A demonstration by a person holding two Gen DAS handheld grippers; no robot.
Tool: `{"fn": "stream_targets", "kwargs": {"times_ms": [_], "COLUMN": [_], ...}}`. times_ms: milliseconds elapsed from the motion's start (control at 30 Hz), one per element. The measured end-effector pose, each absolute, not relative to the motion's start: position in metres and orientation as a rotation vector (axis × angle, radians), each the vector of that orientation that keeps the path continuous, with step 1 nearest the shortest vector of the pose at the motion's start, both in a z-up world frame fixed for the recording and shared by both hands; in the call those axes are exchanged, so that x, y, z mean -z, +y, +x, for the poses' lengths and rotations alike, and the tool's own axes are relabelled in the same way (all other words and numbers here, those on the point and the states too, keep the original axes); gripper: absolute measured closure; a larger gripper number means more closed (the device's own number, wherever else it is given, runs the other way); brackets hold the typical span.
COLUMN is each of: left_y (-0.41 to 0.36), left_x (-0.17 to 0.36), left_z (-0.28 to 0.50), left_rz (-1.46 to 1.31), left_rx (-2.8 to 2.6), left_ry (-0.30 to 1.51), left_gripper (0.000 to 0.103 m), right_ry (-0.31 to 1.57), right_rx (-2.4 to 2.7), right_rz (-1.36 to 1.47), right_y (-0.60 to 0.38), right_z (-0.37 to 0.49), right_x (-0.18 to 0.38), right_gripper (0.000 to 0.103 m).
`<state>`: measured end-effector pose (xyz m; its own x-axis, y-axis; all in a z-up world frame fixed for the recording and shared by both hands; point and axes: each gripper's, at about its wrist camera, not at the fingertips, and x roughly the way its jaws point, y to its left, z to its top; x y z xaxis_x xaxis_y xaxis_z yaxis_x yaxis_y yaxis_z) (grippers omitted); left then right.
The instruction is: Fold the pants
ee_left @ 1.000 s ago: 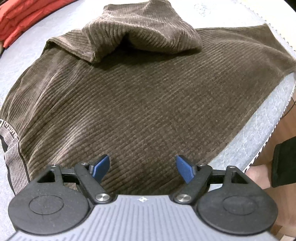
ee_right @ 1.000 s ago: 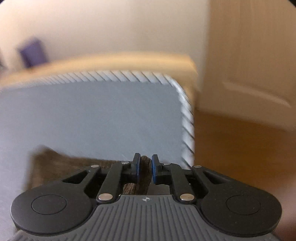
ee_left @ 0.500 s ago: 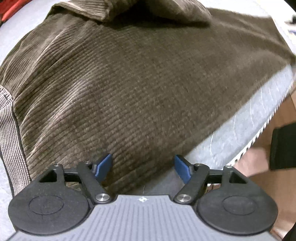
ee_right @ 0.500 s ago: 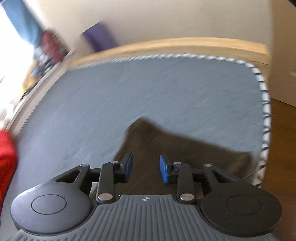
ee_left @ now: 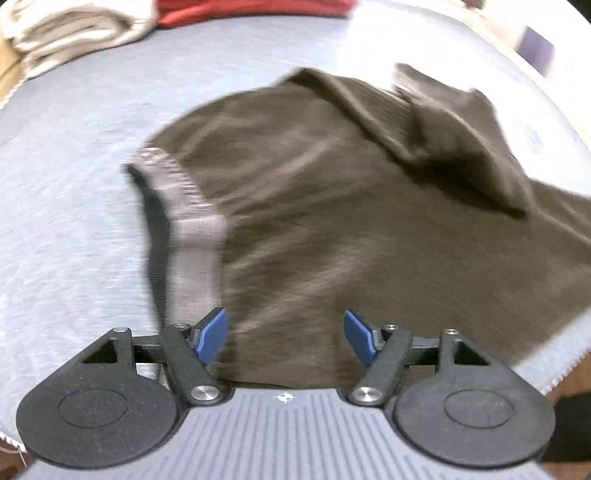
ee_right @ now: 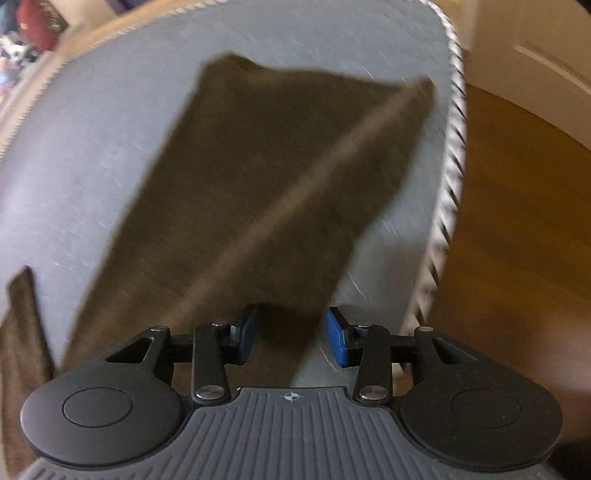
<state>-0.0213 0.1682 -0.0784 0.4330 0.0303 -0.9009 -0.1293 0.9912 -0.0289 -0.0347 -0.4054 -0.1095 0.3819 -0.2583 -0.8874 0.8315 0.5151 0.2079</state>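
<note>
Brown corduroy pants (ee_left: 332, 206) lie on a grey mattress (ee_left: 74, 184). Their grey elastic waistband (ee_left: 192, 229) runs down the left side, and a fold of fabric is bunched at the far right (ee_left: 461, 122). My left gripper (ee_left: 286, 338) is open and empty just above the near edge of the pants, by the waistband. In the right wrist view a flat pant leg (ee_right: 277, 177) with a lighter seam stretches away toward the mattress corner. My right gripper (ee_right: 290, 339) is open and empty above the near end of that leg.
Folded beige cloth (ee_left: 74, 33) and red cloth (ee_left: 251, 11) lie at the far side of the mattress. The mattress edge with white piping (ee_right: 450, 155) drops to a wooden floor (ee_right: 517, 221) on the right. A white door (ee_right: 535, 48) stands beyond.
My right gripper has opened and let go of the pant leg, which now lies flat on the mattress. My left gripper has swung left toward the waistband, still open.
</note>
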Motion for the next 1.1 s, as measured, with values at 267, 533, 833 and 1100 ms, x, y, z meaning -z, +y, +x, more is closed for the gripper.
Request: {"fn": "stream_targets", "kwargs": {"times_ms": [267, 533, 833, 1100], "left_y": [0.250, 0.238, 0.241, 0.187], "left_x": [0.087, 0.118, 0.101, 0.050], "left_z": [-0.027, -0.026, -0.036, -0.034], "left_rz": [-0.338, -0.251, -0.190, 0.023], "left_rx": [-0.270, -0.161, -0.259, -0.193], "left_ry": [1.122, 1.252, 1.256, 0.967], "left_gripper": [0.025, 0.047, 0.075, 0.050], "right_ry": [0.930, 0.965, 1.007, 0.855], "right_rx": [0.698, 0.693, 0.731, 0.830], "right_rz": [0.625, 0.440, 0.396, 0.360], "right_y": [-0.360, -0.329, -0.326, -0.328], "right_z": [-0.029, -0.014, -0.025, -0.029], "right_x": [0.123, 0.124, 0.121, 0.093], "right_gripper": [0.044, 0.090, 0.095, 0.074]}}
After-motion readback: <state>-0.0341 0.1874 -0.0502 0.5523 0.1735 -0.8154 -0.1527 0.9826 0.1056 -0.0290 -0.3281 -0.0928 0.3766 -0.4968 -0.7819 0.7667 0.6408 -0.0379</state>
